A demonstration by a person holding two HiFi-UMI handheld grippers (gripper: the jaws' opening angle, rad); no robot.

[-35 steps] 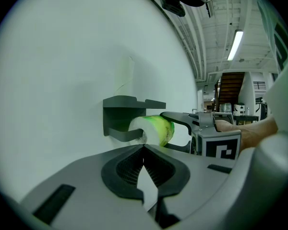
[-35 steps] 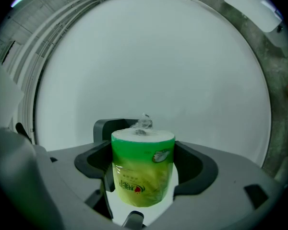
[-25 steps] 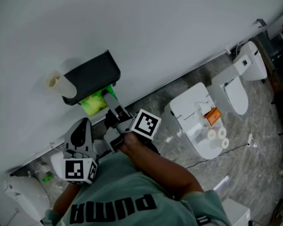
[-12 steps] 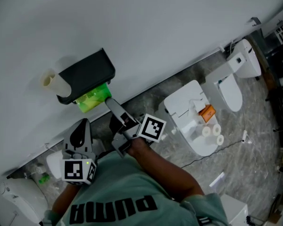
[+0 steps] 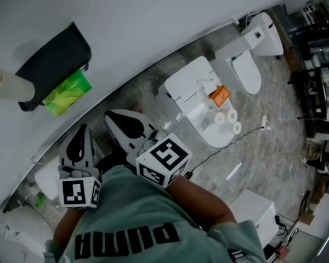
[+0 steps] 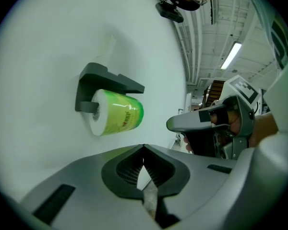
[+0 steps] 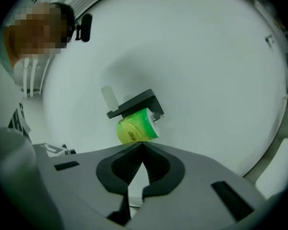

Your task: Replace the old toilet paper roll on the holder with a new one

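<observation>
While the green-wrapped roll (image 6: 117, 118) is hanging on the black holder (image 6: 110, 78), up at ten o'clock in the head view, both tools are hovering clear of it and nothing is touching it. The left gripper (image 5: 83, 129) is sitting at seven o'clock, fingers pressed together at the tips and carrying nothing. The right gripper (image 5: 108, 115) is hovering just beside it, nearer six o'clock, and its jaws have just been closing: they are meeting now on empty air, with no paper between them. Both are pointing up towards the wall (image 5: 153, 26), and each gripper view is showing the roll just above its own closed tips. Lying on top of the holder, at its nine o'clock end, is a pale tube (image 7: 108, 97); I cannot tell for sure, but it is looking like the spent core. Over at two o'clock a toilet (image 5: 192, 86) is carrying three spare rolls (image 5: 226, 119), well apart from the action. To my eye the fresh roll is already seated, so we are sitting in the hands-off beat of the swap. The next move is calling for one gripper to open, rise to that tube and lift it off the holder without nudging the roll below.
</observation>
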